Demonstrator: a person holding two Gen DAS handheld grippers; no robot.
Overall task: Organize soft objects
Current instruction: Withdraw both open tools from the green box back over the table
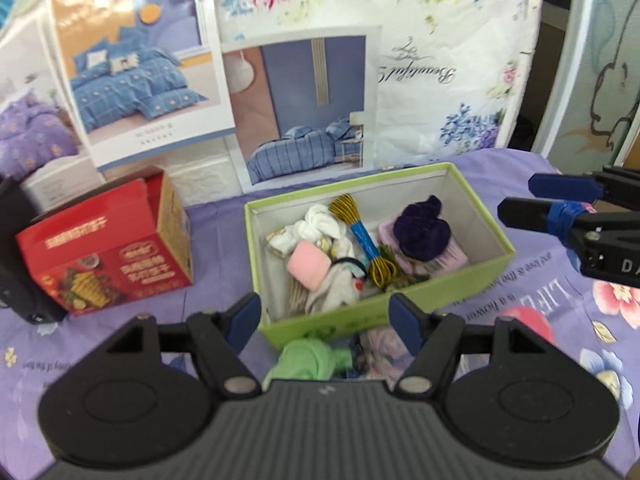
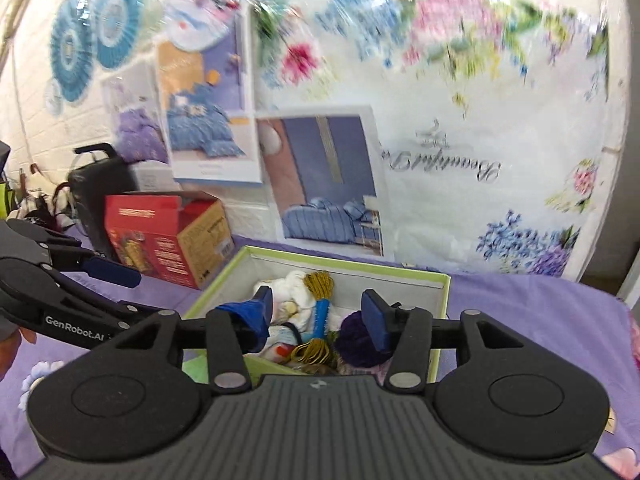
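Observation:
An open light-green box [image 1: 440, 292] stands on the purple cloth. It holds a white knotted cloth [image 1: 320, 220], a pink roll [image 1: 308, 266], a gold cord bundle with a blue band [image 1: 362, 236] and a dark purple cloth [image 1: 420, 232]. In front of the box lie a green soft bundle [image 1: 310, 360] and a pale floral cloth [image 1: 380, 348]. My left gripper [image 1: 325, 316] hovers open over the box's near wall, holding nothing. My right gripper [image 2: 318, 304] is open above the box [image 2: 344, 268], empty, with the purple cloth [image 2: 356, 340] behind its right finger. It shows at the right edge [image 1: 520, 196] of the left wrist view.
A red carton [image 1: 108, 256] sits left of the box, with a black object [image 1: 16, 260] beside it. Bedding posters [image 1: 304, 108] and a floral sheet [image 1: 440, 40] cover the wall behind. The purple flowered tablecloth [image 1: 540, 340] stretches to the right. The left gripper [image 2: 132, 292] enters the right wrist view from the left.

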